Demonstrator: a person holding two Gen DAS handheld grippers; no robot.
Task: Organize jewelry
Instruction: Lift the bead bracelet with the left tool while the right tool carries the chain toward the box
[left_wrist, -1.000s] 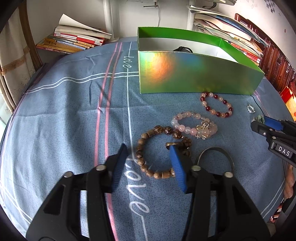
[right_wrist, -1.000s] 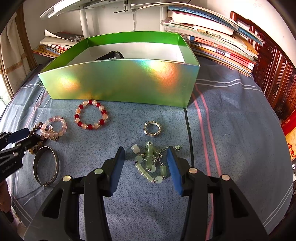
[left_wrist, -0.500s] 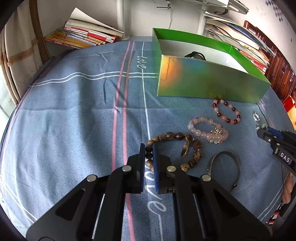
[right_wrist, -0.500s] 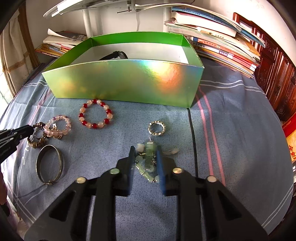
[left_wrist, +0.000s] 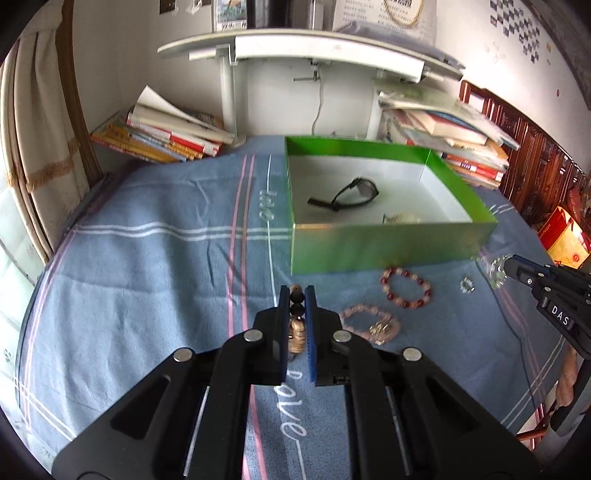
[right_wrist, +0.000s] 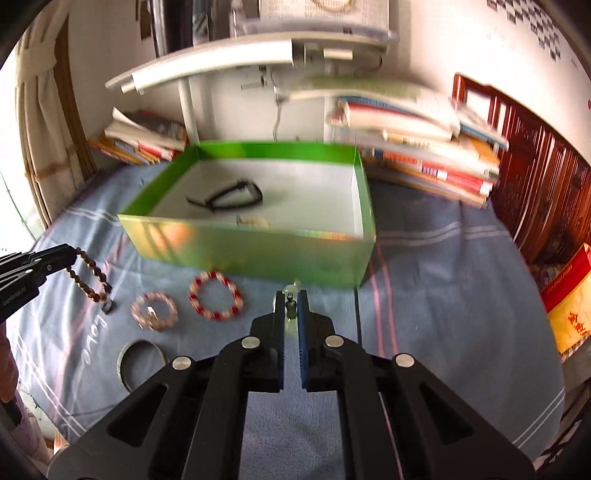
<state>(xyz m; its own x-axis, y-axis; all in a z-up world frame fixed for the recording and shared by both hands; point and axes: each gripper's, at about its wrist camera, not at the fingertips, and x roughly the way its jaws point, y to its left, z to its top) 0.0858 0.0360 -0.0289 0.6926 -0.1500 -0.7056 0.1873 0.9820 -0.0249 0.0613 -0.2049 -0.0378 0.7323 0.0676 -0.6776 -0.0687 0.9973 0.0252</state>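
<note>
My left gripper (left_wrist: 296, 293) is shut on a brown wooden bead bracelet (left_wrist: 297, 326), held up off the blue cloth. In the right wrist view that left gripper (right_wrist: 72, 254) enters from the left with the bracelet (right_wrist: 90, 275) dangling from it. My right gripper (right_wrist: 291, 298) is shut on a pale green bead bracelet (right_wrist: 295, 285), also off the cloth. The right gripper (left_wrist: 511, 266) and the blurred green bracelet (left_wrist: 496, 272) show at the right of the left wrist view. Behind both stands a shiny green box (left_wrist: 388, 251) (right_wrist: 258, 254) holding black sunglasses (left_wrist: 351, 194) (right_wrist: 229, 197).
On the cloth in front of the box lie a red-and-pink bracelet (left_wrist: 410, 304) (right_wrist: 218, 315), a pink bracelet with a charm (left_wrist: 380, 328) (right_wrist: 149, 313), a small silver ring (left_wrist: 466, 284) and a metal bangle (right_wrist: 140, 343). Book stacks (left_wrist: 162, 136) (right_wrist: 424, 162) line the far edge.
Both grippers went from open around their bracelets to shut on them. Both have since risen, lifting the brown and the green bracelet off the cloth; the box's inside now shows.
</note>
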